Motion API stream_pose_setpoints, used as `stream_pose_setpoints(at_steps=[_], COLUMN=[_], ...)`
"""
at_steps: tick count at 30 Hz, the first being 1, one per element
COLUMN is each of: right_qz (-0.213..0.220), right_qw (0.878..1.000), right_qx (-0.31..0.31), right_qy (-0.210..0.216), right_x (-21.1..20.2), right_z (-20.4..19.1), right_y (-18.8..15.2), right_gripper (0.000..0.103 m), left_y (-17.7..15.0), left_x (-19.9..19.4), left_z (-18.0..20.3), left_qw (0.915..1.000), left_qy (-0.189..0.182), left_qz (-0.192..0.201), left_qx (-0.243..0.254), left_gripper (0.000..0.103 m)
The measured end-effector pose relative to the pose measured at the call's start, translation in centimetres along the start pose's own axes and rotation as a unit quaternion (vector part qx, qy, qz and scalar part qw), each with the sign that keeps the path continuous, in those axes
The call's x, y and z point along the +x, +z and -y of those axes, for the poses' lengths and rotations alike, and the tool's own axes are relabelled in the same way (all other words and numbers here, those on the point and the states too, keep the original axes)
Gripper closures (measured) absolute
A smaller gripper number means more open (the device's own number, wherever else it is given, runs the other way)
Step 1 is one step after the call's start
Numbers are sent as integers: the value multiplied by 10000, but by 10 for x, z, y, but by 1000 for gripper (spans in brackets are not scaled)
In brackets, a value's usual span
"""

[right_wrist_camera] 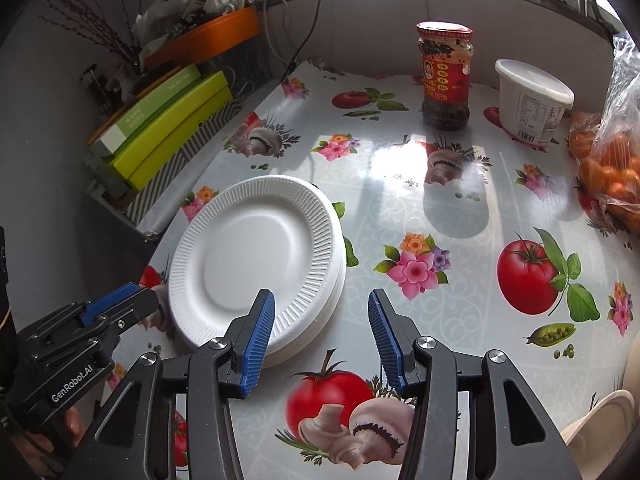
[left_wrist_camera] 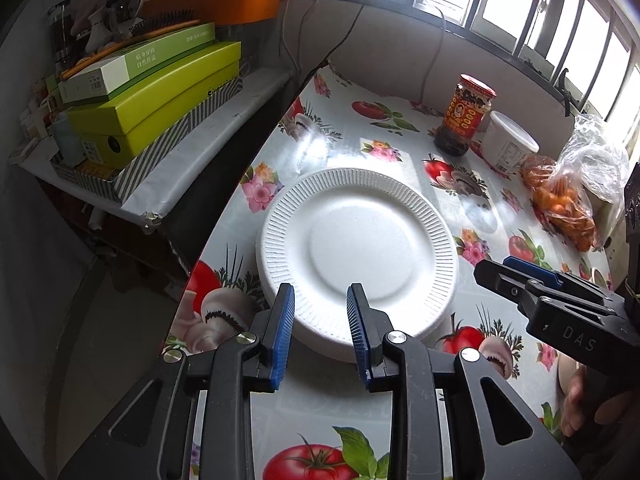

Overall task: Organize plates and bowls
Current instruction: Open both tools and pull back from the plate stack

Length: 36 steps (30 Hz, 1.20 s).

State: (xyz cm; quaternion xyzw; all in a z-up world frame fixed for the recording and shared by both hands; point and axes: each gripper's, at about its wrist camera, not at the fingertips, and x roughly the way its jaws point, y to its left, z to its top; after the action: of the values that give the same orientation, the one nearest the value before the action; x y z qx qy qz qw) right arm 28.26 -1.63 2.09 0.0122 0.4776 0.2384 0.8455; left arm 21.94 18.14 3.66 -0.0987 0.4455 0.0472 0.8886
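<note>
Plates (right_wrist_camera: 256, 264) of white foam lie stacked near the left edge of the table (right_wrist_camera: 460, 208), which wears a glossy cloth printed with tomatoes, mushrooms, flowers and peas. The top plate has a smooth round centre and a ribbed, fluted rim; the edges of the plates below show along the stack's near and right side.

Readable writing is scarce. The left tool (left_wrist_camera: 320, 320) carries "GenRobot.AI" in white on its black body, seen from the right wrist view, and the right tool (right_wrist_camera: 322, 328) shows "DAS" on its side in the left wrist view. A glass jar (right_wrist_camera: 445, 76) at the back of the table has a red and yellow label with Chinese characters too small to read, and a white lidded tub (right_wrist_camera: 532, 100) beside it bears a barcode and fine print I cannot make out. On a side shelf, stacked green boxes (left_wrist_camera: 160, 96) carry pale Chinese lettering.

Both tools hang above the near rim of the stack, blue ribbed pads apart and holding nothing. The left tool's jaws stand narrowly open over the plate's near edge; the right tool's jaws stand wider, one pad over the plate's rim and the other over bare cloth. A bag of oranges (right_wrist_camera: 612, 176) sits at the right edge.
</note>
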Motion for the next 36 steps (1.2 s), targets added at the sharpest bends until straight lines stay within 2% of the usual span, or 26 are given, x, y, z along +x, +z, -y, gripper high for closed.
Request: stream_pose_setpoints(at_steps=[5, 13, 18, 26, 36], right_qz=[242, 581, 766, 1124, 1398], right_qw=[9994, 9974, 9951, 9887, 9800], right_qx=[1, 161, 281, 446, 600], right_qy=[-256, -396, -551, -888, -1287], right_x=[-24, -63, -86, -123, -161], right_z=[2, 12, 20, 36, 57], right_y=[-11, -33, -51, -80, -120], right_gripper=[53, 52, 52, 52, 51], left_y=[-10, -30, -43, -61, -86], left_x=[-15, -34, -44, -60, -68], left_z=[17, 49, 67, 97, 139], left_qw=[9998, 9982, 9972, 9946, 9887], left_qy=[-118, -383, -374, -514, -889], left_qz=[96, 206, 298, 410, 388], left_qx=[143, 408, 570, 797, 1146], left_gripper=[75, 75, 75, 75, 75])
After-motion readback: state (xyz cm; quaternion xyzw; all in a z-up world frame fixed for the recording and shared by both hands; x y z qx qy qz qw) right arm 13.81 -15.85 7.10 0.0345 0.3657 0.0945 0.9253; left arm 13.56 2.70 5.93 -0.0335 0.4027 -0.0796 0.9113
